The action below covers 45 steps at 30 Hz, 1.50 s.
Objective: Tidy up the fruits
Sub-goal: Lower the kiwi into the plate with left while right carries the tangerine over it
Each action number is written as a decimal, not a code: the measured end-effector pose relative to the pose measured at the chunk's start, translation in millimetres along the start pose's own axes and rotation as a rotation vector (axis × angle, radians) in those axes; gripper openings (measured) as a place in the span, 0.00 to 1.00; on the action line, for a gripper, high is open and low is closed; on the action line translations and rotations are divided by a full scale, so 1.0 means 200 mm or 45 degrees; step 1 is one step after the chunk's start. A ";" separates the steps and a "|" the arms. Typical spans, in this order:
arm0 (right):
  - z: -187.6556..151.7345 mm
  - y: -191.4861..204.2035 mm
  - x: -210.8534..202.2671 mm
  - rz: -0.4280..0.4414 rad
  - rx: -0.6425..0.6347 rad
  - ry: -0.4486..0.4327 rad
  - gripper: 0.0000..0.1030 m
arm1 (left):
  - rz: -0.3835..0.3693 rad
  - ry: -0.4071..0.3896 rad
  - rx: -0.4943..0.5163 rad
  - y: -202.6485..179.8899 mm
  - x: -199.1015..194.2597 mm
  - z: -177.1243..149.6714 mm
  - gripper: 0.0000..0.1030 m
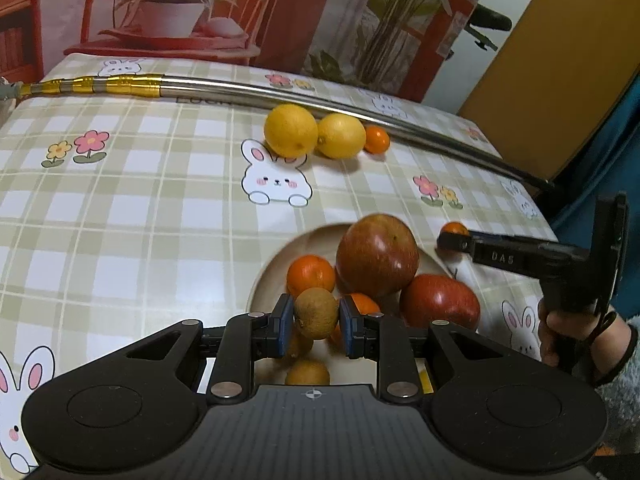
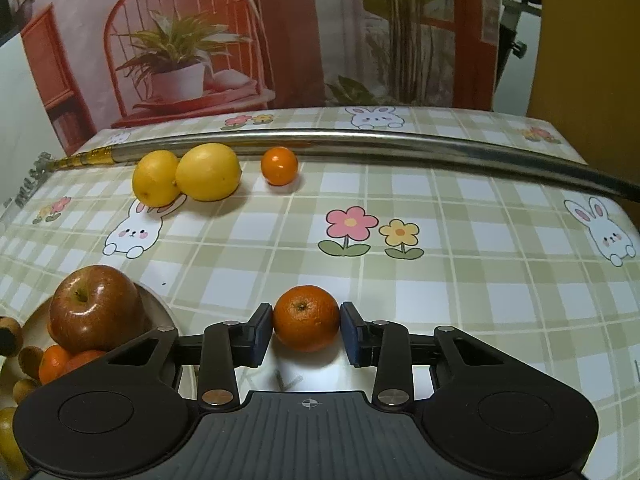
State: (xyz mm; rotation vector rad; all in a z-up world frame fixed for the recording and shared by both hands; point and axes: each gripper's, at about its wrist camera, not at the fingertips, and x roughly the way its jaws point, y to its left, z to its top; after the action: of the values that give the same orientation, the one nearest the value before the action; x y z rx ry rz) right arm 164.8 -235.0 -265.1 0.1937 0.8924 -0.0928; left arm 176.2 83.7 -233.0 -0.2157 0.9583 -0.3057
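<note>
My left gripper (image 1: 316, 322) is shut on a small brown round fruit (image 1: 316, 312), held just above a pale plate (image 1: 276, 268). The plate holds two red apples (image 1: 376, 256) (image 1: 440, 300), a mandarin (image 1: 310, 274) and more small brown fruits (image 1: 307, 373). My right gripper (image 2: 306, 326) is closed around a mandarin (image 2: 306, 318) that sits on the tablecloth just right of the plate (image 2: 160, 300); both pads touch it. In the left wrist view, that right gripper (image 1: 450, 236) appears beside the plate. Two lemons (image 2: 154, 178) (image 2: 208, 172) and a small orange (image 2: 279, 166) lie at the far side.
A long metal pole (image 2: 360, 140) with a gold end lies across the back of the table behind the lemons. A hand (image 1: 560, 332) grips the right tool near the table's right edge. A printed backdrop hangs behind the table.
</note>
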 end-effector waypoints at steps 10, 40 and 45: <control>0.01 0.02 -0.10 0.025 -0.009 -0.079 0.32 | 0.020 0.025 0.041 -0.02 0.07 0.02 0.25; -0.26 0.15 -0.49 0.131 0.010 -0.096 0.32 | 0.129 -0.119 0.057 -0.18 -0.15 -0.04 0.37; -0.34 0.23 -0.53 0.142 -0.051 -0.067 0.32 | 0.151 -0.153 0.051 -0.20 -0.21 -0.12 0.38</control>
State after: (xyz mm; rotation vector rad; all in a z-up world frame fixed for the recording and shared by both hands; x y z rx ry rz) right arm 54.8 -176.8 -217.8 0.2024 0.8290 0.0231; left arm 127.2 59.1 -201.6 -0.1381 0.8414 -0.2003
